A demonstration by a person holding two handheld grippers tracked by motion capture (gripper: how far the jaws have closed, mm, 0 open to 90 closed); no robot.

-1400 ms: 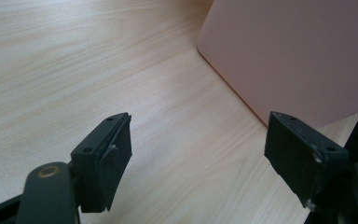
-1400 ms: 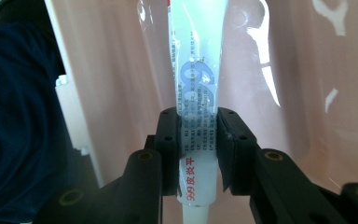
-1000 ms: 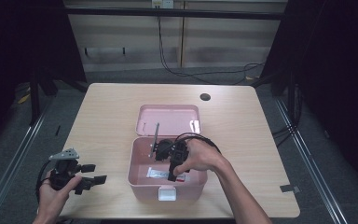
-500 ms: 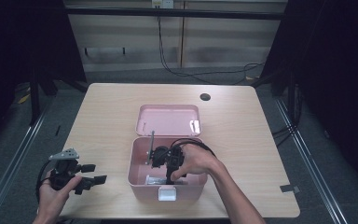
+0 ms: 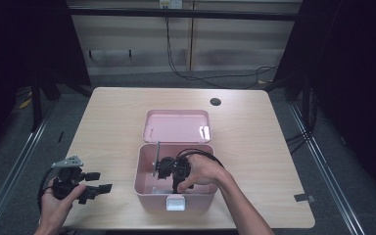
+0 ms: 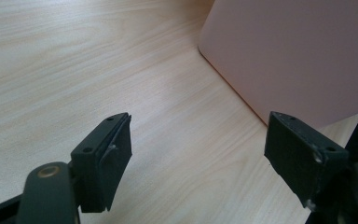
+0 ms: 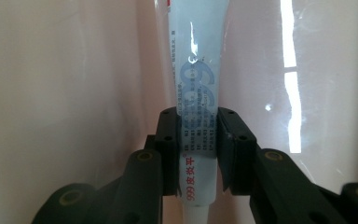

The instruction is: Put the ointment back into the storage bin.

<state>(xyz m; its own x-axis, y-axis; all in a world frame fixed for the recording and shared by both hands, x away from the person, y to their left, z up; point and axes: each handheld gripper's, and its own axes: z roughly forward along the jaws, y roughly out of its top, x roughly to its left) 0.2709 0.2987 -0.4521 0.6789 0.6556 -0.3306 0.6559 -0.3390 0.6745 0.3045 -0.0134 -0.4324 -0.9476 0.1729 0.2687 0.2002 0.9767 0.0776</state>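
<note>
A pink box (image 5: 144, 169) stands near the table's front edge with its lid (image 5: 177, 125) lying open behind it. My right gripper (image 5: 162, 185) reaches down inside the box. In the right gripper view it (image 7: 198, 149) is shut on a white and pale blue ointment tube (image 7: 196, 88), which lies against the pink box floor (image 7: 65, 84). My left gripper (image 5: 98, 182) is held over the table's front left corner, open and empty. In the left gripper view its jaws (image 6: 200, 158) stand wide apart over bare wood, with the pink box wall (image 6: 298, 51) ahead to the right.
The wooden table (image 5: 107, 122) has a dark round hole (image 5: 215, 102) at its back right. A thin grey upright piece (image 5: 156, 154) stands at the box's back left. Cables trail on the floor behind the table.
My right hand has sunk lower into the pink box with the tube in its grip. The left hand has stayed where it was.
</note>
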